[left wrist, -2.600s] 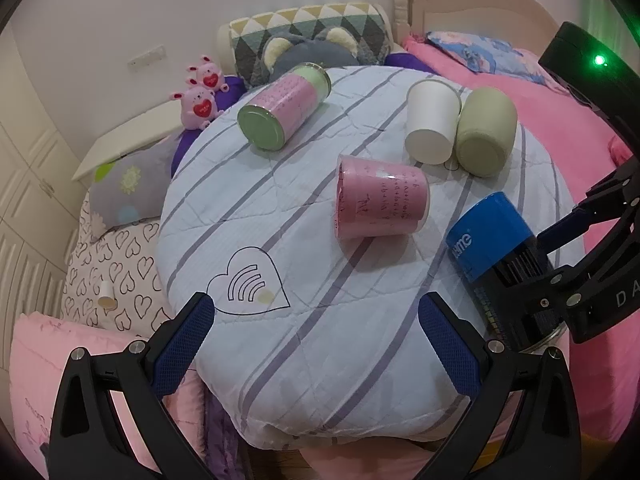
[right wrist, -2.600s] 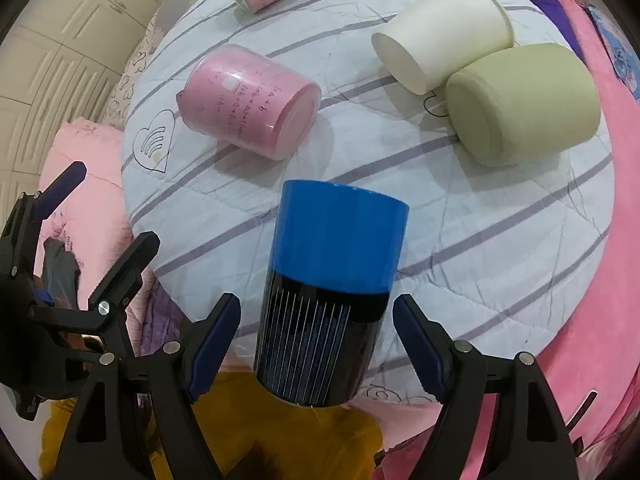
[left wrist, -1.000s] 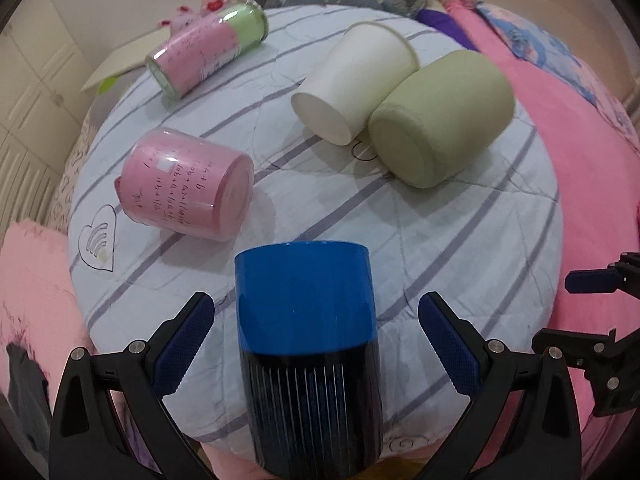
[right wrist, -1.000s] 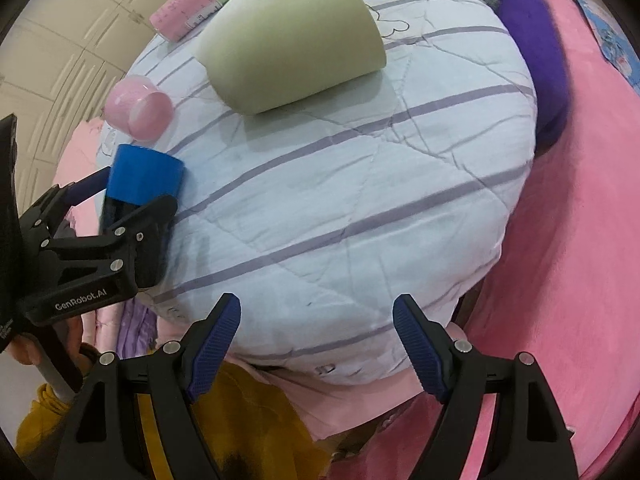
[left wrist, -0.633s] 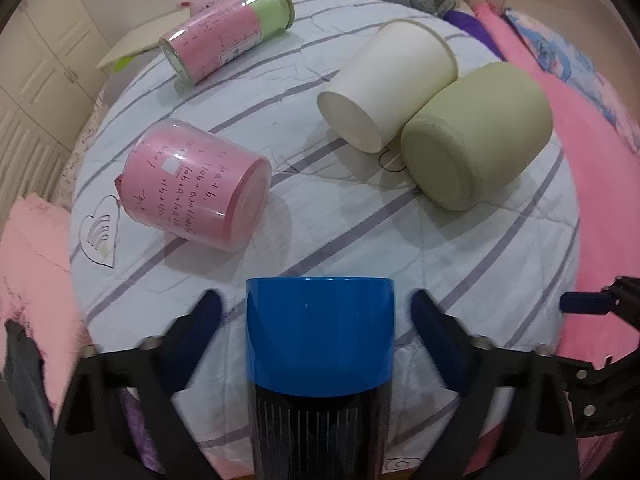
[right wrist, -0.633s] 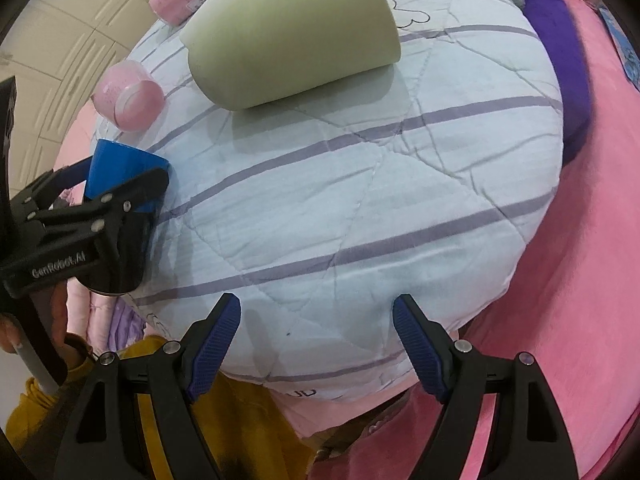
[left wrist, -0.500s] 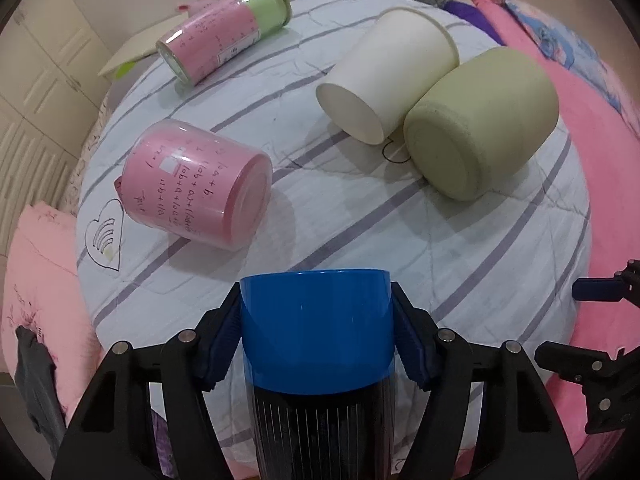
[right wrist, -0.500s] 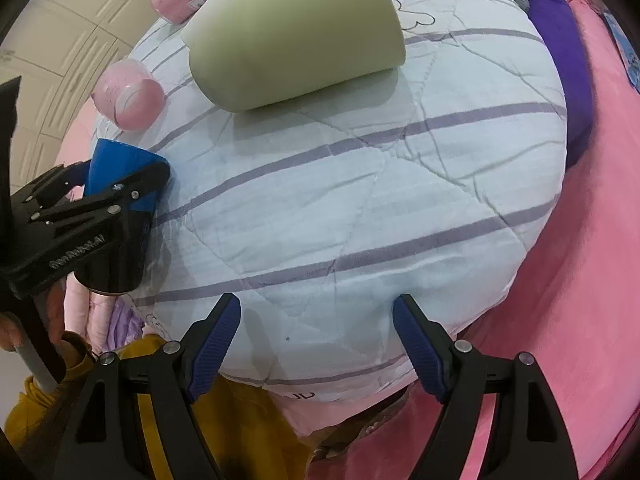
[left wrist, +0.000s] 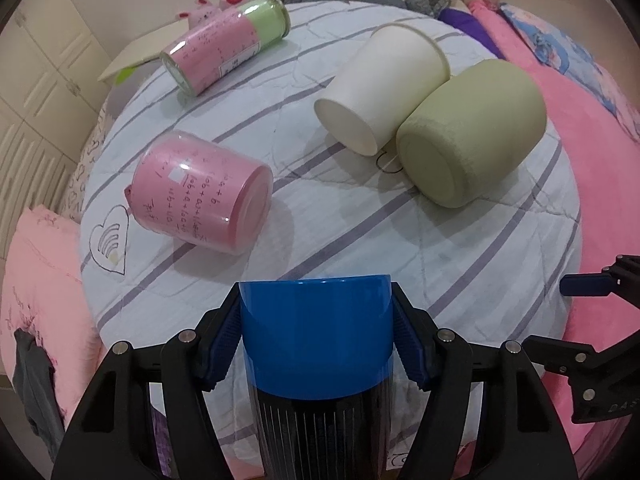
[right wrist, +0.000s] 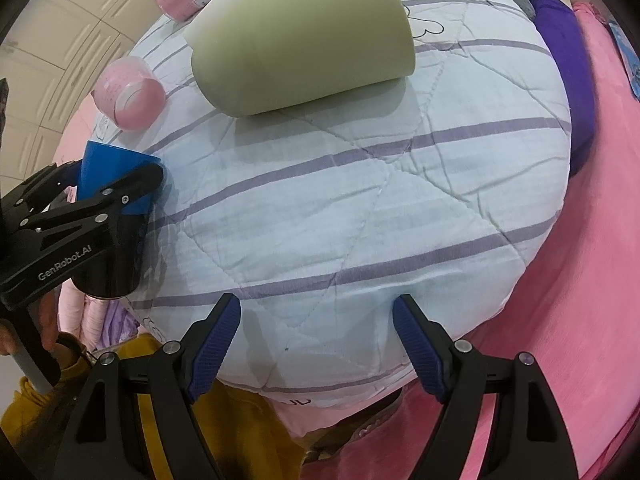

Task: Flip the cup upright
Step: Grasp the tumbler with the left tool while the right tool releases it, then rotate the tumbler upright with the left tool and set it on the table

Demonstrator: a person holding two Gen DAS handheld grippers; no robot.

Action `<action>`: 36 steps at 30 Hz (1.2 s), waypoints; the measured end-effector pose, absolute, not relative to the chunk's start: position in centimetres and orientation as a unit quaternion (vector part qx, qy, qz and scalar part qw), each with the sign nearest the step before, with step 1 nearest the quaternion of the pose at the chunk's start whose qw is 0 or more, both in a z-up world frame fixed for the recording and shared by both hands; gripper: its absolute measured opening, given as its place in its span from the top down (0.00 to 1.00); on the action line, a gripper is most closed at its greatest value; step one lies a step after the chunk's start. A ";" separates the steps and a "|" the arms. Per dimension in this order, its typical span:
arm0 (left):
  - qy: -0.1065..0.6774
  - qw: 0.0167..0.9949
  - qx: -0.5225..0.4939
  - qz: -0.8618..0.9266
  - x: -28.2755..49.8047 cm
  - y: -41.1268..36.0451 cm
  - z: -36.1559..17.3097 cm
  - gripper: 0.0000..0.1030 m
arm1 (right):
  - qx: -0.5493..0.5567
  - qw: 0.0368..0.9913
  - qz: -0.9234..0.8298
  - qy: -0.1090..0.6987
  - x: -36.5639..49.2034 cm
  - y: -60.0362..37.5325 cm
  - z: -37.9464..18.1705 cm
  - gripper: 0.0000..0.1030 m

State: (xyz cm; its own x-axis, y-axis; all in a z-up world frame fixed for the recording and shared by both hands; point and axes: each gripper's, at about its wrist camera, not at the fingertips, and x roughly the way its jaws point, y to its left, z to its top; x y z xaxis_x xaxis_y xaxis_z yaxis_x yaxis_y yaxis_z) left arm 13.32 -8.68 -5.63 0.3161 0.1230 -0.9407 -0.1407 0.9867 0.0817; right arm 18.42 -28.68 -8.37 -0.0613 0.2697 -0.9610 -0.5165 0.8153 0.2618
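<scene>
A blue and black cup (left wrist: 316, 344) lies on its side at the near edge of a round striped cushion (left wrist: 340, 220). My left gripper (left wrist: 316, 340) is shut on the cup, its blue pads pressed against both sides of the blue band. The right wrist view shows the same cup (right wrist: 114, 208) held by the left gripper at the cushion's left edge. My right gripper (right wrist: 316, 336) is open and empty over the cushion's near right rim; it also shows at the right edge of the left wrist view (left wrist: 592, 284).
Several other cups lie on their sides on the cushion: a pink one (left wrist: 200, 196), a white paper one (left wrist: 384, 88), an olive green one (left wrist: 472, 132) and a pink-green one (left wrist: 228, 52) at the back. Pink bedding (right wrist: 580, 280) surrounds the cushion.
My left gripper has closed its jaws onto the blue cup. The right gripper stayed open and shifted slightly beside the cushion.
</scene>
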 end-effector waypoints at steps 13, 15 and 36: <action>0.541 0.838 0.002 0.073 13.4 -9.2 -2.7 0.33 | -0.093 0.688 0.290 0.659 18.1 -29.1 -7.5 0.22; 0.537 0.840 0.005 0.072 13.6 -9.4 -2.4 0.33 | -0.093 0.692 0.289 0.655 17.9 -29.2 -7.2 0.22; 0.467 0.882 0.003 0.066 11.5 -10.2 -0.6 0.33 | -0.100 0.702 0.286 0.644 16.8 -29.1 -6.2 0.22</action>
State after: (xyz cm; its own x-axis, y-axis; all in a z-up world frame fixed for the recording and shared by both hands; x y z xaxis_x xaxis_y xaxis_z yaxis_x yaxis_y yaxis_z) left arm 11.48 -10.16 -0.63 0.5561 0.1189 -0.8226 -0.1135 0.9913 0.0666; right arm 16.76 -29.14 -6.24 0.0065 0.2732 -0.9619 -0.5309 0.8161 0.2282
